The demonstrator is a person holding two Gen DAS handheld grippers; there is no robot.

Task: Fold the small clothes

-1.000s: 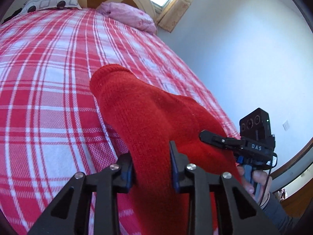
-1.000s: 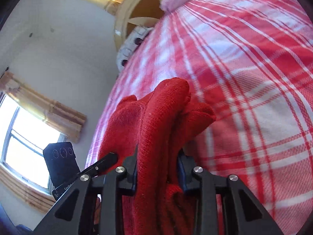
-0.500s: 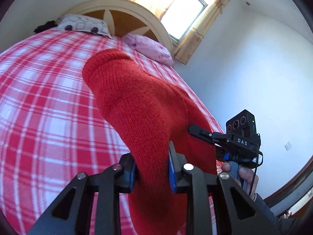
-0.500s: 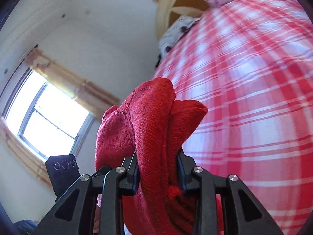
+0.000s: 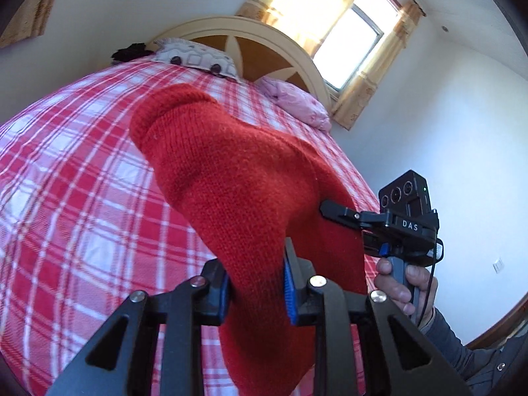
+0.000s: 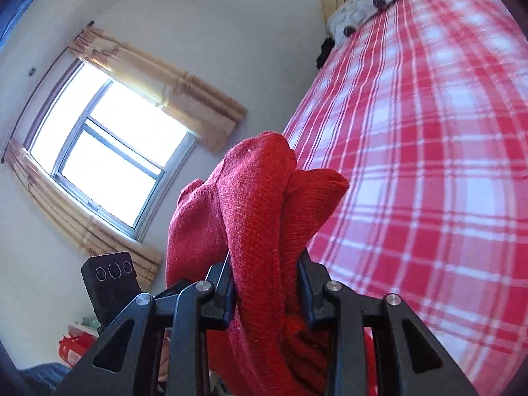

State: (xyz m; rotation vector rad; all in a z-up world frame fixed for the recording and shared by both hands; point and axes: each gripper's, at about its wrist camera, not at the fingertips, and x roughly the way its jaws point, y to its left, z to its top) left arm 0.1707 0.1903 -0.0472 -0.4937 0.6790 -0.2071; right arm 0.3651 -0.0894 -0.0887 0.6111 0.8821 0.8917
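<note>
A red knitted garment [image 5: 237, 198] hangs in the air above the bed, held by both grippers. My left gripper [image 5: 255, 283] is shut on one edge of it. My right gripper [image 6: 265, 293] is shut on a bunched edge of the same red garment [image 6: 257, 204]. The right gripper [image 5: 333, 211] also shows in the left wrist view, at the garment's right side, held by a hand. The left gripper's camera block [image 6: 110, 280] shows at the lower left of the right wrist view. Both views tilt upward toward the walls.
The bed has a red and white checked cover [image 5: 66, 178]. A patterned pillow [image 5: 198, 57] and a pink pillow [image 5: 297, 102] lie by the curved headboard [image 5: 264, 46]. Windows with curtains [image 6: 109, 158] are in the walls. A red object [image 6: 74, 345] sits low by the wall.
Both grippers have lifted the red garment higher off the bed and tilted upward. More wall and window shows in both views. Both grips are unchanged.
</note>
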